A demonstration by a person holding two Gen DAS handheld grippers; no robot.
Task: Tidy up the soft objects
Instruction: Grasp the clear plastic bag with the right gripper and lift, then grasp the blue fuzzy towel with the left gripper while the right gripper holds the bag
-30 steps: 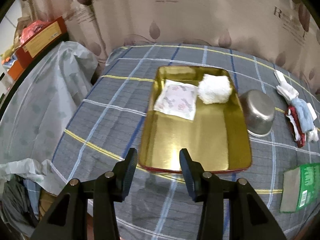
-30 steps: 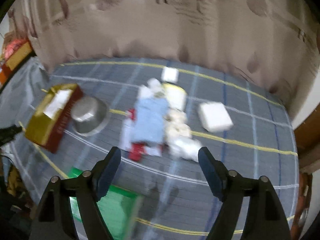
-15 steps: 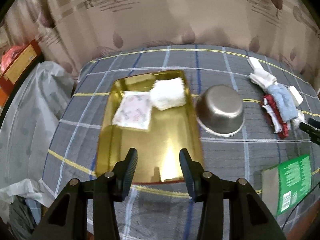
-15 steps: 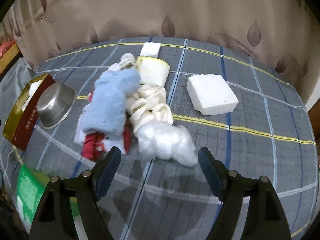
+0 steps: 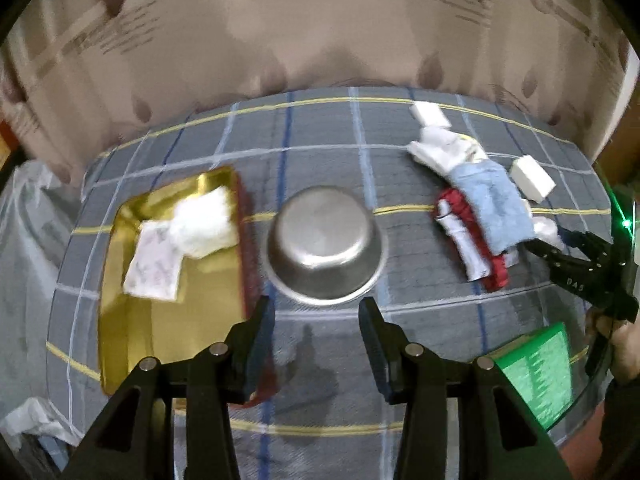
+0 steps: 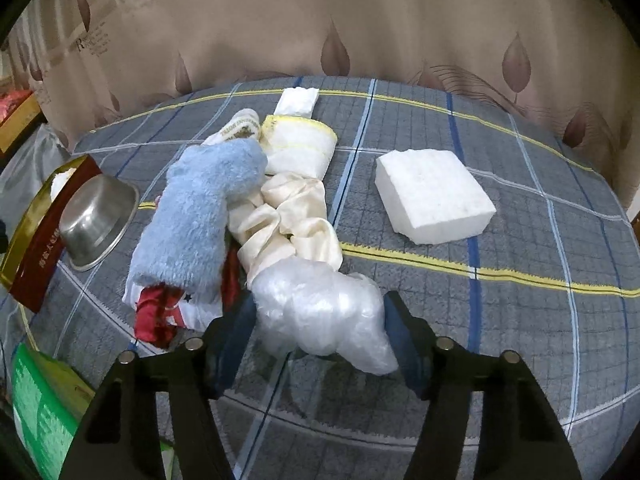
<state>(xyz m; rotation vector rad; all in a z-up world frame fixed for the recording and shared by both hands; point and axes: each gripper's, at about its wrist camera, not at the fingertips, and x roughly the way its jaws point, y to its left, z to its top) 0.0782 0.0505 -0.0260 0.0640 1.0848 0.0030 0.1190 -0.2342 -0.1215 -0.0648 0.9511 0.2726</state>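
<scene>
A pile of soft things lies on the plaid cloth: a crumpled clear plastic bag (image 6: pixel 320 308), a cream satin cloth (image 6: pixel 288 224), a fluffy blue cloth (image 6: pixel 196 220), a red and white cloth (image 6: pixel 160 312) and a folded white towel with yellow trim (image 6: pixel 300 144). My right gripper (image 6: pixel 316 332) is open, its jaws either side of the plastic bag. My left gripper (image 5: pixel 316 332) is open and empty, just in front of an upturned steel bowl (image 5: pixel 324 244). A gold tray (image 5: pixel 160 320) holds a white fluffy cloth (image 5: pixel 204 220) and a printed tissue pack (image 5: pixel 154 264).
A white foam block (image 6: pixel 432 196) lies right of the pile, and a small white pack (image 6: pixel 298 100) behind it. A green packet (image 5: pixel 536 376) lies at the near right edge. A curtain hangs behind the table. The right gripper shows in the left wrist view (image 5: pixel 560 256).
My right gripper has moved forward and down until its jaws flank the plastic bag. My left gripper has swung right, from facing the gold tray to facing the steel bowl.
</scene>
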